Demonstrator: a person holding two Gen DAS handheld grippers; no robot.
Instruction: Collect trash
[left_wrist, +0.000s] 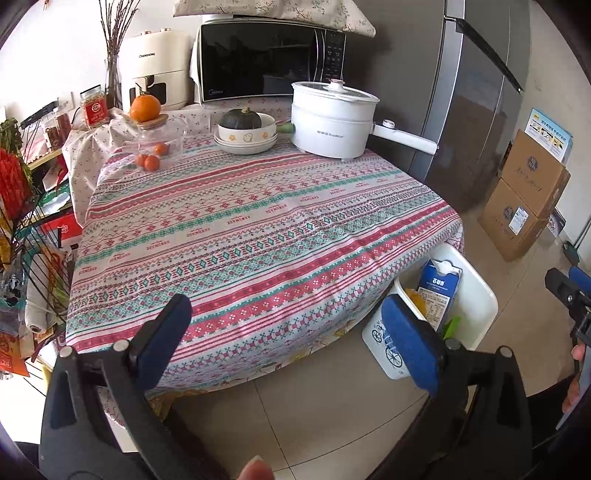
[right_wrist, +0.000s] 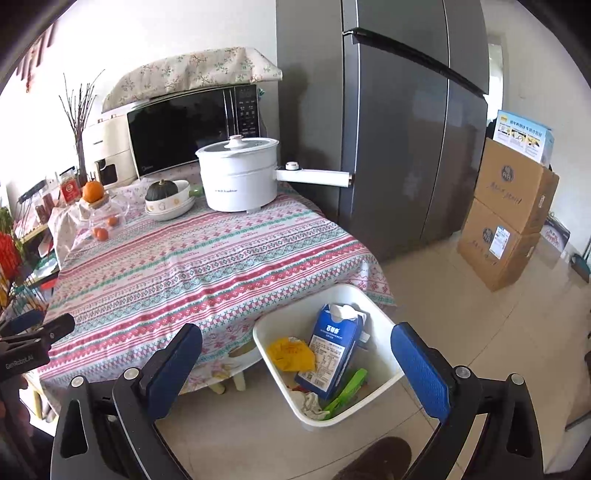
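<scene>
Right gripper (right_wrist: 295, 365) above bin (right_wrist: 384, 321)

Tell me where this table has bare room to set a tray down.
The near half of the striped tablecloth is free, from the front edge up to the white electric pot, stacked bowls and glass jar of oranges. That back row is crowded.

both grippers (left_wrist: 288, 343) (right_wrist: 295, 365) — wide, empty
</scene>
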